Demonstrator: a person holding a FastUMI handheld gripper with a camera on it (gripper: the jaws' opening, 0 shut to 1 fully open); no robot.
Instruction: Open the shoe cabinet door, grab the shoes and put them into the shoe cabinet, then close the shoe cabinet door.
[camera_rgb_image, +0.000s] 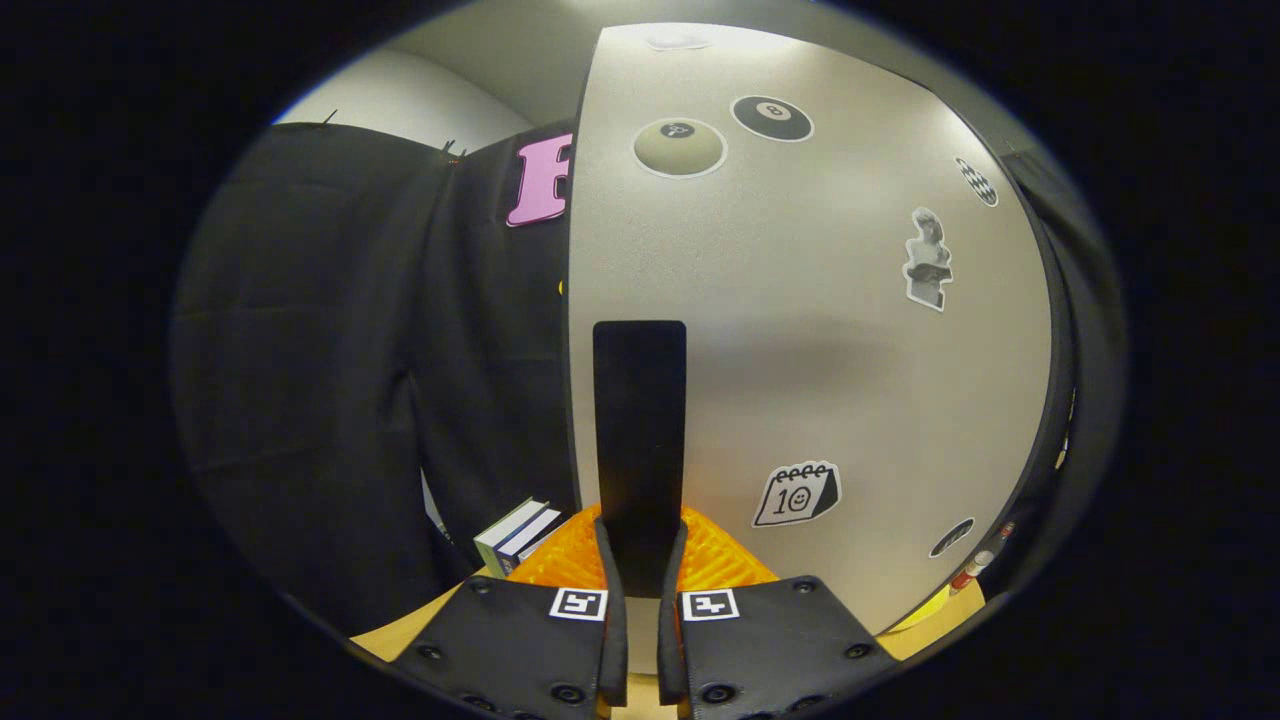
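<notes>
The shoe cabinet door is a silver-grey panel with several stickers, standing close in front of me. A tall black handle runs upright near the door's left edge. My gripper is shut on the lower end of this handle, one finger pressing on each side. The door's left edge stands against the black cloth wall. A dark gap runs along its right edge, and I cannot tell how far the door is swung.
A small stack of books lies left of the fingers on a light wooden surface. Past the door's lower right corner, a small bottle-like thing and something yellow peek out. Black cloth hangs to the left.
</notes>
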